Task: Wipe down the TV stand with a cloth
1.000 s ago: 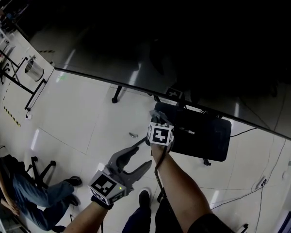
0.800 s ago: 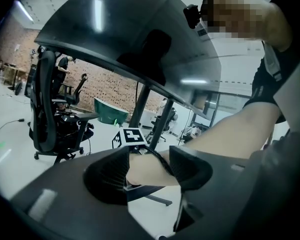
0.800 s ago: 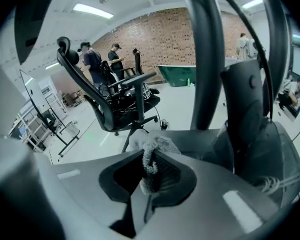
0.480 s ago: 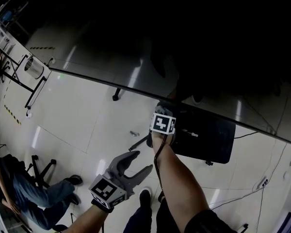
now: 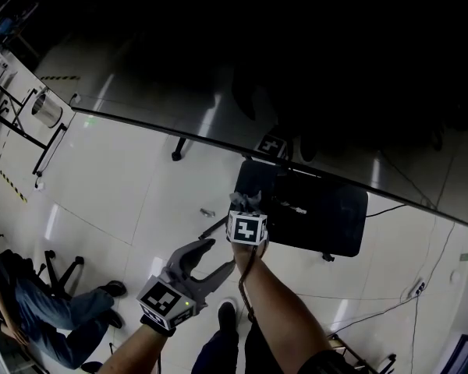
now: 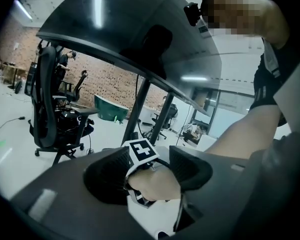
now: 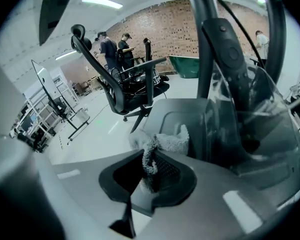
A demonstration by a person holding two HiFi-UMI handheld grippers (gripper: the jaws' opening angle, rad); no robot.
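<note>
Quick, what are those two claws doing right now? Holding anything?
Left gripper: open, holding nothing.
Right gripper: shut on the cloth.

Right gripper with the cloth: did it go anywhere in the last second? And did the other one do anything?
The right gripper, shut on the cloth, pushed forward over the left edge of the TV stand's black base, then slid back toward the person, to its near-left corner. Nothing was grabbed or let go. The left gripper stayed open and empty, hovering low beside it.
</note>
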